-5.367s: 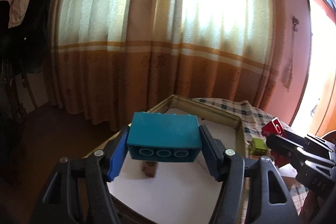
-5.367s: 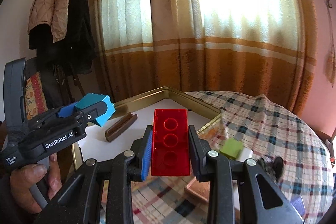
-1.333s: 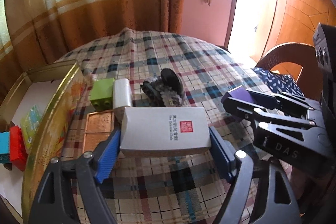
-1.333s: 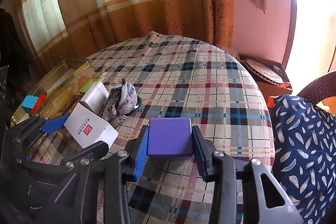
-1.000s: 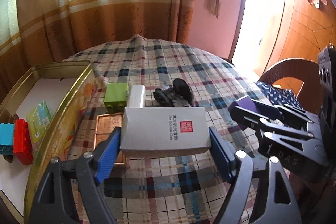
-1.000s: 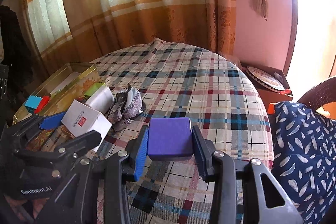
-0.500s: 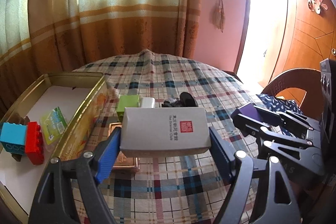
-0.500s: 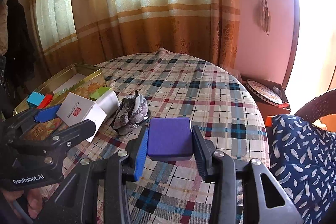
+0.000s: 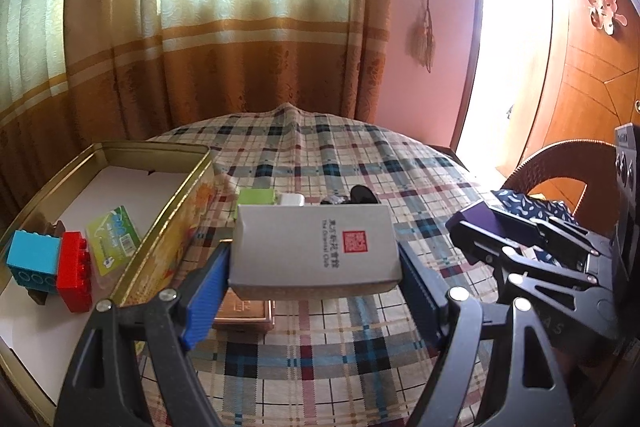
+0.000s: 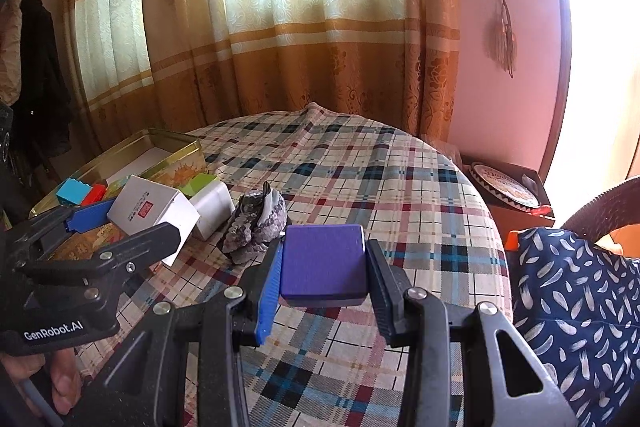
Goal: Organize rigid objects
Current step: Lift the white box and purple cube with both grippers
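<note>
My left gripper [image 9: 314, 269] is shut on a white box [image 9: 314, 247] with a red stamp, held above the plaid table beside the gold tin [image 9: 172, 227]. The tin holds a blue brick [image 9: 34, 259], a red brick [image 9: 74, 277] and a green card [image 9: 114, 241]. My right gripper [image 10: 323, 283] is shut on a purple block [image 10: 323, 267], held above the table near its right side. The left gripper with the white box also shows in the right wrist view [image 10: 150, 211], and the right gripper with the purple block shows in the left wrist view [image 9: 480, 223].
On the plaid tablecloth [image 9: 340, 163] lie a green brick [image 9: 256, 195], a small white box [image 10: 212, 205], a grey rock [image 10: 256, 223] and a copper plate [image 9: 244, 313]. A wicker chair with a blue cushion [image 10: 576, 291] stands at the right. Curtains hang behind the table.
Both grippers have lifted and tilted up, each still holding its object. The left one has drifted toward the tin, which shows more of its inside.
</note>
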